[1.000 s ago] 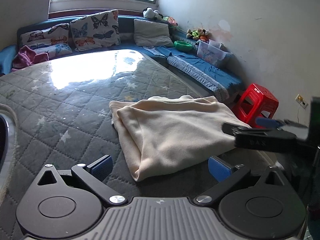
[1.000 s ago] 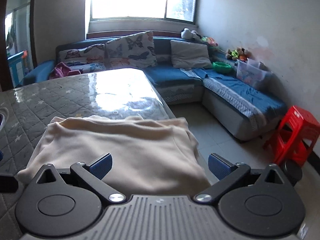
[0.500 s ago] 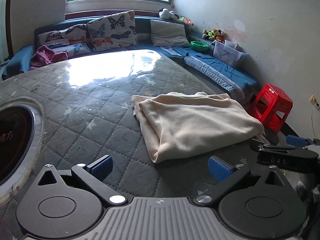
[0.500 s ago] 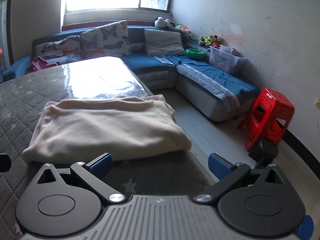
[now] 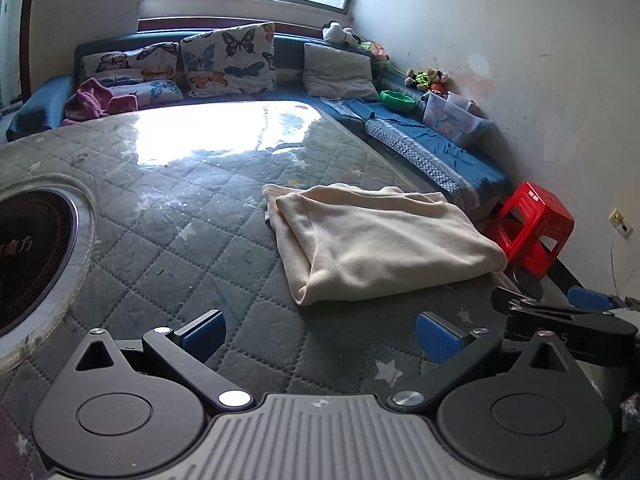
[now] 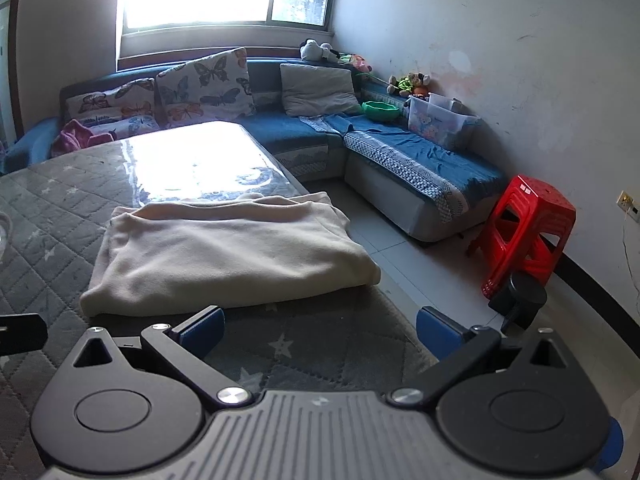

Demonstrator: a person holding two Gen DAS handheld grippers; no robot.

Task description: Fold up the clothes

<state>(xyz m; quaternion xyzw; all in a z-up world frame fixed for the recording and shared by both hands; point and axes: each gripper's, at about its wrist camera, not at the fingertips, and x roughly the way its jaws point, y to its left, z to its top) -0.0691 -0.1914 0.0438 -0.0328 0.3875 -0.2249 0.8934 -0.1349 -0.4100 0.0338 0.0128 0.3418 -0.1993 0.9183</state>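
The left hand-held gripper [image 5: 320,334] is held with its blue-padded fingers [image 5: 202,334] spread wide and nothing between them, above the quilted grey table [image 5: 168,248]. The folded cream garment [image 5: 380,242] is seen ahead of it and slightly to its right, lying flat on the table and clear of the fingertips. The right hand-held gripper [image 6: 318,330] is likewise spread wide and empty; the same garment [image 6: 228,254] is found just ahead of it and to its left, near the table's edge [image 6: 392,312]. A round dark inset [image 5: 32,256] is set into the table far to the left of the left hand-held gripper. A red stool [image 6: 528,232] is seen on the floor to the right, beyond the right hand-held gripper.
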